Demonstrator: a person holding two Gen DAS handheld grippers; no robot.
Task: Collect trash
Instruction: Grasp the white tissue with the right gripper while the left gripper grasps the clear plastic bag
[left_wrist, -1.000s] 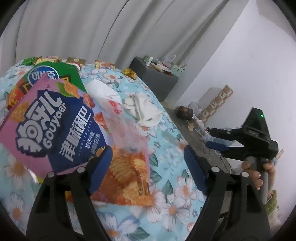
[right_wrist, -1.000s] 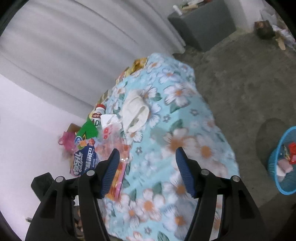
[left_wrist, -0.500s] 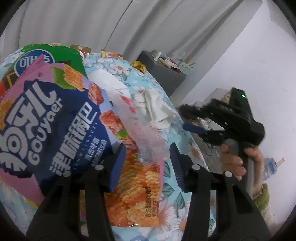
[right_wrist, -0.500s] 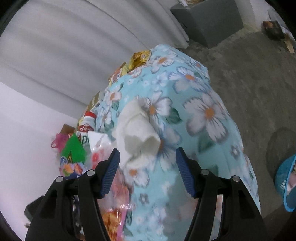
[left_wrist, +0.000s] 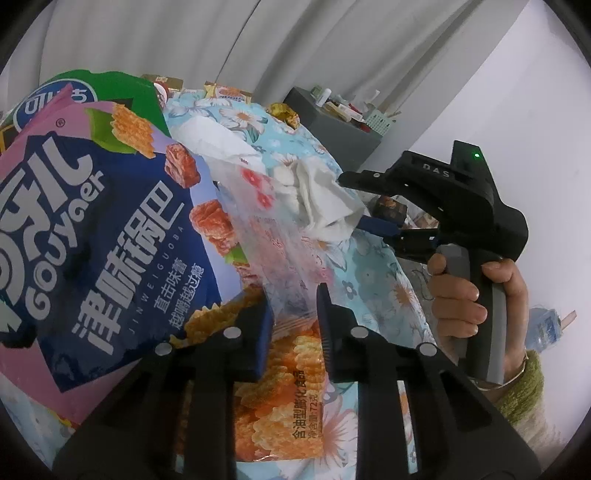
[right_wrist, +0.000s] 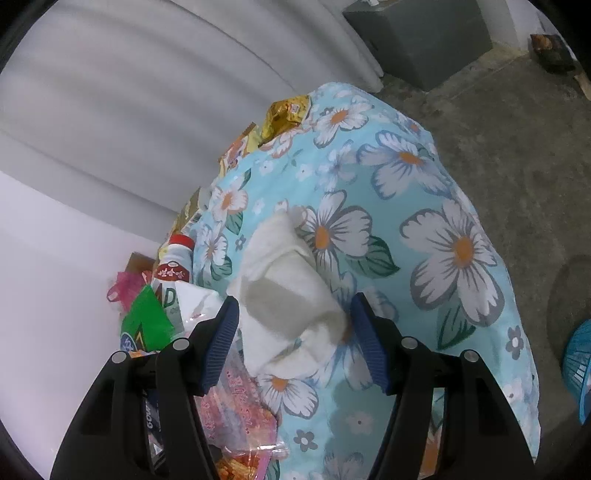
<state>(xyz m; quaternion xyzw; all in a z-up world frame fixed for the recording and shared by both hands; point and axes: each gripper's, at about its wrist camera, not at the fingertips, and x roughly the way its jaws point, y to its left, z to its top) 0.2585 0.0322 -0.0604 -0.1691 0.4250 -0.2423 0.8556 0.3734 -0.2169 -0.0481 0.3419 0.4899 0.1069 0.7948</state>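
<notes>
We are working on two pieces of trash at once: the clear snack wrapper (left_wrist: 280, 266) with the orange crisps printed on it, lying on the floral tablecloth (right_wrist: 454, 206) half under the pink-and-blue Gouyaer crisp bag (left_wrist: 96, 236), and the crumpled white tissue (right_wrist: 288, 291) resting on the cloth just beyond it. We are closing the left gripper (left_wrist: 293, 325) on the wrapper's clear upper film; the jaws are narrowing with the film rising between them, though we cannot tell yet whether both pads are pressing on it. To do this well, we are judging that the pinch should take only the thin film, clear of the Gouyaer bag's lower corner that is lying against the left finger, and should bite well in from the edge so the slick plastic is not slipping out on the lift. We are holding the right gripper (right_wrist: 295, 343) wide open, its blue pads (right_wrist: 221, 343) standing either side of the tissue and apparently not touching it. Here we are thinking it should sink a little more before closing, so the pads are catching the wad's bulk and not the cloth beneath. The blue basket (right_wrist: 580, 365) is showing at the floor's edge, well apart from the table.
</notes>
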